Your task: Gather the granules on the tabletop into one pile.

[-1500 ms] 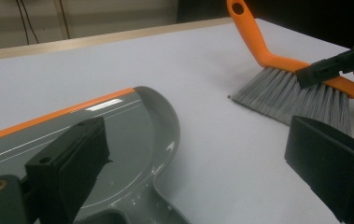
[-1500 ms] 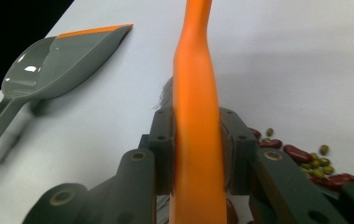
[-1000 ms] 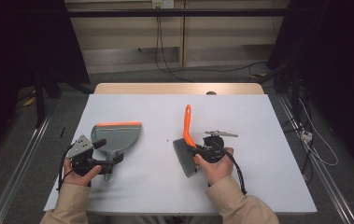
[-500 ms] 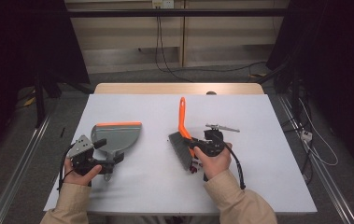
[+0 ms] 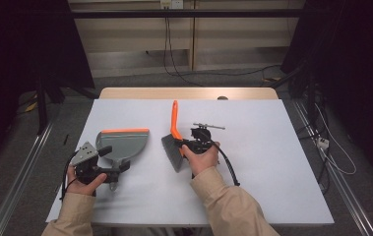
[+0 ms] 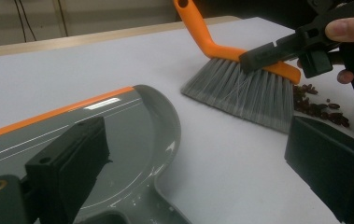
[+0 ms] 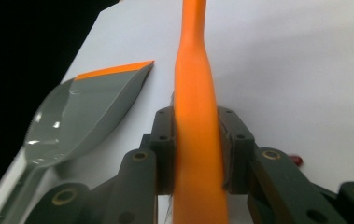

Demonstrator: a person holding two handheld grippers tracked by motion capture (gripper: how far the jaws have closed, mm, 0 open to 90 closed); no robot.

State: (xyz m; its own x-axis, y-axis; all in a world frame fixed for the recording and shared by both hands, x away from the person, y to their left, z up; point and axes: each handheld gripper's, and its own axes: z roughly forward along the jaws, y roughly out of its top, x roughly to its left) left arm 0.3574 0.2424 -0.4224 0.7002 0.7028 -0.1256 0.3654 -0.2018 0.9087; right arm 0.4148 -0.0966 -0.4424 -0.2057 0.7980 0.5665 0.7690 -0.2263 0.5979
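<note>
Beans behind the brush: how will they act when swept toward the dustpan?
The beans look small, dark and loose, so they will likely scatter or roll rather than move together. The brush has long thin bristles that probably flex, letting some slip through. The table looks smooth, so expect sliding.

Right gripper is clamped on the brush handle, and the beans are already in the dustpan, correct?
Not quite. The right gripper does clamp the brush, but the beans lie on the table behind the bristles, not in the dustpan. The left gripper view shows it.
</note>
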